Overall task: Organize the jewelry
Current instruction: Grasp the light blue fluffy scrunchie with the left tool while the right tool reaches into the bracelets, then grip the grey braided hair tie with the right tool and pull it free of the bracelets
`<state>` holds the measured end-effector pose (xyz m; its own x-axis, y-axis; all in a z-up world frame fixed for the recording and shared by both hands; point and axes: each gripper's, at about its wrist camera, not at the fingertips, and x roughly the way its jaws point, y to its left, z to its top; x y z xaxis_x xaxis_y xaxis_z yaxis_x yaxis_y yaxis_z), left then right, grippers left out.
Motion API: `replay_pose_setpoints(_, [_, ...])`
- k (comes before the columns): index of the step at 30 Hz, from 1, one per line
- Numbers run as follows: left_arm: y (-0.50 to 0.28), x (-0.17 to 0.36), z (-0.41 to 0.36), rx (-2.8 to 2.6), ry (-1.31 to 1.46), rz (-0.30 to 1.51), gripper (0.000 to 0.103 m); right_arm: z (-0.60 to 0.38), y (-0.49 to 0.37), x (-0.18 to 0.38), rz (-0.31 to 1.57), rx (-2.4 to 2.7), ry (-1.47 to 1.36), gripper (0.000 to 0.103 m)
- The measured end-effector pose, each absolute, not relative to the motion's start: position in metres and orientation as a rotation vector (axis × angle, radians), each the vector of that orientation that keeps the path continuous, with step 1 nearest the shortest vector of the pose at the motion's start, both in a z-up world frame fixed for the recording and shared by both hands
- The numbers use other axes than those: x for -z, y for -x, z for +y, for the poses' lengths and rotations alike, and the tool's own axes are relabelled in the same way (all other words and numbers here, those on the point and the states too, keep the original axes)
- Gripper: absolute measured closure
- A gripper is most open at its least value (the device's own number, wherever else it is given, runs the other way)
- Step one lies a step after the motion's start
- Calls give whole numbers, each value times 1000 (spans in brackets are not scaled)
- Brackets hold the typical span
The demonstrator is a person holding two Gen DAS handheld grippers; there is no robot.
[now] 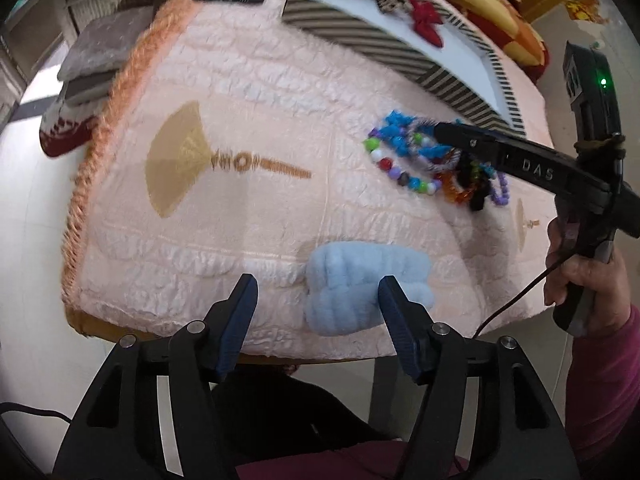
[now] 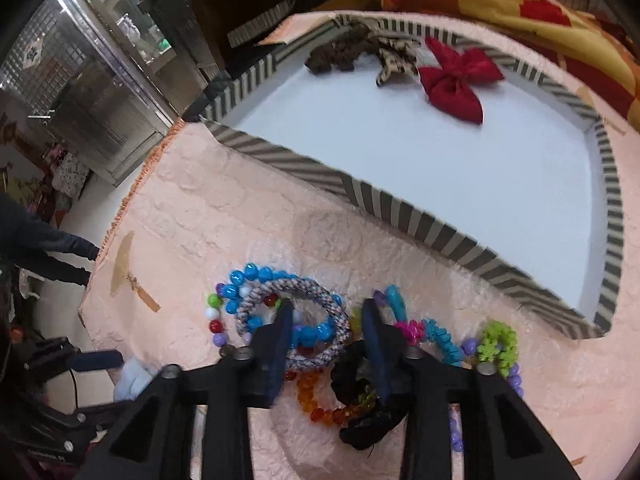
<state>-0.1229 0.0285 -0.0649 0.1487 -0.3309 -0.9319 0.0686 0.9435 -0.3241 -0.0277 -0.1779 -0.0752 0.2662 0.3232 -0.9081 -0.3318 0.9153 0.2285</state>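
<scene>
Left wrist view: the left gripper (image 1: 318, 292) hangs over the near edge of the pink cloth (image 1: 248, 92), jaws spread wide and gripping nothing; a blue scrunchie (image 1: 360, 280) lies on the cloth at that edge, between and just behind the fingertips, and contact cannot be told. Toward the right edge of the cloth lies the jewelry pile (image 1: 432, 160), with the right gripper (image 1: 444, 132) reaching into it from the right, held by a hand (image 1: 580, 276). Behind the pile, at the far right corner, sits the striped tray (image 1: 360, 36) with a red bow (image 1: 426, 20) in it. Right wrist view: the right gripper (image 2: 326, 314) is down in the pile (image 2: 320, 336), jaws partly open. Its left finger (image 2: 280, 336) stands inside a rope ring (image 2: 292, 320), over blue beads (image 2: 248, 276); its right finger (image 2: 374, 336) is beside a black scrunchie (image 2: 360, 400). Nothing is clamped. An orange bracelet (image 2: 316, 400) lies between the fingers. The tray (image 2: 288, 156) lies just beyond, holding the bow (image 2: 456, 80) and two darker pieces (image 2: 340, 56) at its far edge.
</scene>
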Motion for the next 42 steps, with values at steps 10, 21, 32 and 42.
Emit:
replay_pose_setpoints(10, [121,65,9,374,153,1383,81,-195,44,53,1152,-425,-113,96])
replay_pose_setpoints(21, [103,25,13,378,90,1264,82,-203,55,31,1115,-407,-138,96])
replay_pose_setpoints(32, [101,31,13,360,83,1282,82,-195,66,59,1193,-426,-36,95])
replay_pose_setpoints(42, [101,31,13,359,84,1282,82,-169,60,74,1251,-468,130,78])
